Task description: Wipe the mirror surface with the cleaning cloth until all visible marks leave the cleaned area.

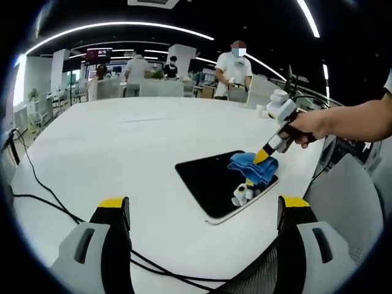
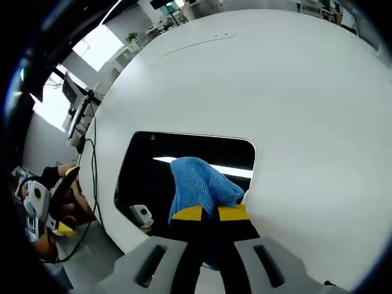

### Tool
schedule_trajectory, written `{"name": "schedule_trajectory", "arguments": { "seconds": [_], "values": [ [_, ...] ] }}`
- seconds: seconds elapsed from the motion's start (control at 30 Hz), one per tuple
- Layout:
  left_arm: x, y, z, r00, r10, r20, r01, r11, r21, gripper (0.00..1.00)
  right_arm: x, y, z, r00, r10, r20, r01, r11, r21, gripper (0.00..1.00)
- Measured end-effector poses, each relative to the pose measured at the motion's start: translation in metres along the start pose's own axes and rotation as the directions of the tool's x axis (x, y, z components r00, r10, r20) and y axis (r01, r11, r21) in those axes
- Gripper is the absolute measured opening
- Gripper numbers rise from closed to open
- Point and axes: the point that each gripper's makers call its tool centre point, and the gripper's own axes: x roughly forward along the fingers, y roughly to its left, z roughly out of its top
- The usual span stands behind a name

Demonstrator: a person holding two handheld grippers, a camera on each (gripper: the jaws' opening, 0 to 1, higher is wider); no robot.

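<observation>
On mirror [image 2: 147, 177]: right claw [image 2: 211, 213] clamps blue cloth [image 2: 199, 184]; left claw [image 1: 202, 211] wide open, empty, apart.

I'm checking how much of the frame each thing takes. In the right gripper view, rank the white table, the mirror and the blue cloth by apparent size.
1. White table, largest by far.
2. Mirror, lying flat on it.
3. Blue cloth, smallest, though nearest the camera and partly hidden by the right gripper clamped on it.

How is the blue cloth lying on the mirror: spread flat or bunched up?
Bunched up: the cleaning cloth rises in a crumpled heap on the mirror, pinched by the right gripper.
</observation>
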Motion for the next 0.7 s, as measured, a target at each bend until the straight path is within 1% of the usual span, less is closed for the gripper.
{"name": "schedule_trajectory", "arguments": {
  "seconds": [0.17,0.3,0.4,0.47,0.63,0.67,0.7],
  "values": [
    [0.001,-0.003,0.0,1.0,-0.004,-0.01,0.005,0.999,0.035,0.99,-0.004,-0.012,-0.001,1.0,-0.013,0.008,0.013,1.0,0.017,0.01],
    [0.001,-0.002,-0.003,1.0,-0.006,-0.021,0.006,1.0,0.014,0.99,-0.007,-0.014,-0.002,1.0,-0.022,0.011,0.022,0.999,0.027,0.01],
    [0.002,-0.003,-0.003,1.0,-0.006,-0.025,0.007,1.0,0.03,0.99,-0.007,-0.016,-0.003,1.0,-0.023,0.014,0.023,0.999,0.037,0.01],
    [0.002,-0.003,-0.003,1.0,-0.007,-0.026,0.007,1.0,0.029,0.99,-0.008,-0.018,-0.003,1.0,-0.024,0.015,0.023,0.998,0.062,0.01],
    [0.001,-0.002,-0.003,1.0,-0.005,-0.024,0.006,1.0,0.019,0.99,-0.009,-0.021,-0.004,0.999,-0.04,0.012,0.039,0.998,0.055,0.01],
    [0.001,-0.001,-0.004,1.0,-0.005,-0.025,0.005,1.0,0.017,0.99,-0.01,-0.028,-0.005,0.997,-0.071,0.005,0.071,0.997,0.04,0.01],
    [0.001,-0.001,-0.004,1.0,-0.004,-0.026,0.004,1.0,0.015,0.99,-0.009,-0.028,-0.005,0.998,-0.069,0.009,0.069,0.997,0.03,0.01]
  ]
}}
